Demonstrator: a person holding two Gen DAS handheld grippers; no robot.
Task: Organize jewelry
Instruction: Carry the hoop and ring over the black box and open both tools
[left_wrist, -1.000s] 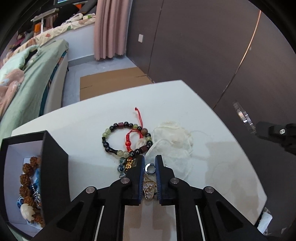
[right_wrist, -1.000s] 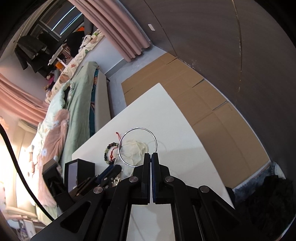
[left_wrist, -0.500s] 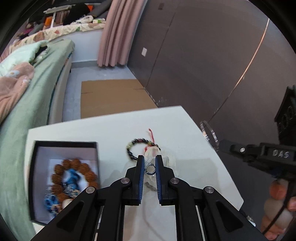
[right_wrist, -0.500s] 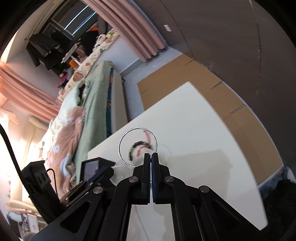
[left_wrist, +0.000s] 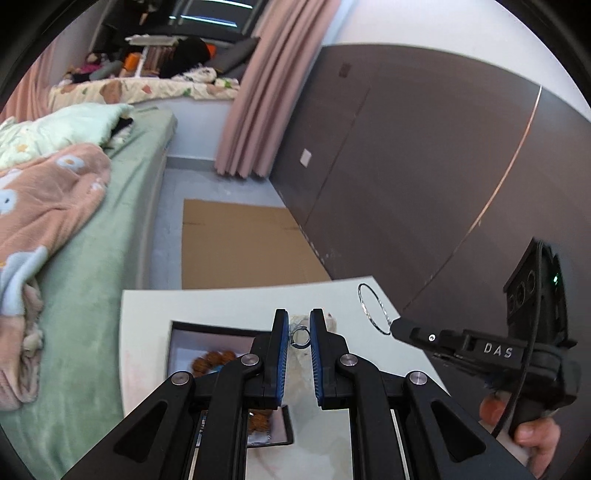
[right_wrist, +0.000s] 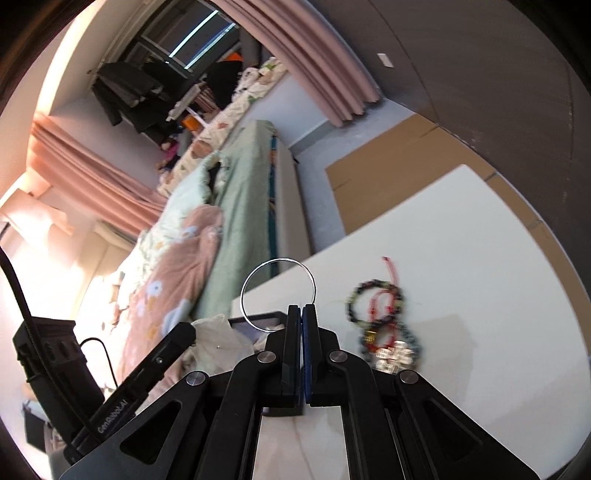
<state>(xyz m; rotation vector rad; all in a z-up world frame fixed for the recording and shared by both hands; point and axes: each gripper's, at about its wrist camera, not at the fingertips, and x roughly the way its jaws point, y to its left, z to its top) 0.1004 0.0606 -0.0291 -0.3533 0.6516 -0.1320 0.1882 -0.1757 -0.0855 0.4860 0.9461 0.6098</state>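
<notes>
My left gripper (left_wrist: 298, 314) is shut on a small metal ring (left_wrist: 299, 336), and a white gauzy pouch (right_wrist: 218, 339) hangs under it. It hovers over a black box (left_wrist: 177, 343) with a white lining, where brown beads (left_wrist: 214, 360) lie. My right gripper (right_wrist: 301, 309) is shut on the rim of a thin silver hoop (right_wrist: 277, 260) held in the air. From the left wrist view it (left_wrist: 398, 327) stands to the right with the hoop (left_wrist: 371, 308) upright. Beaded bracelets (right_wrist: 373, 301) with a red cord and silver beads (right_wrist: 393, 355) lie on the white table (right_wrist: 461, 258).
A person's hand (left_wrist: 532, 439) holds the right gripper's handle. A bed with green and pink covers (left_wrist: 74, 240) runs along the table's left side. Flat cardboard (left_wrist: 236, 247) lies on the floor beyond, and a dark wardrobe wall (left_wrist: 406, 166) stands to the right.
My left gripper rose from the table with the ring and pouch and moved left over the box. The right gripper followed leftward with the hoop. The bracelets stayed on the table.
</notes>
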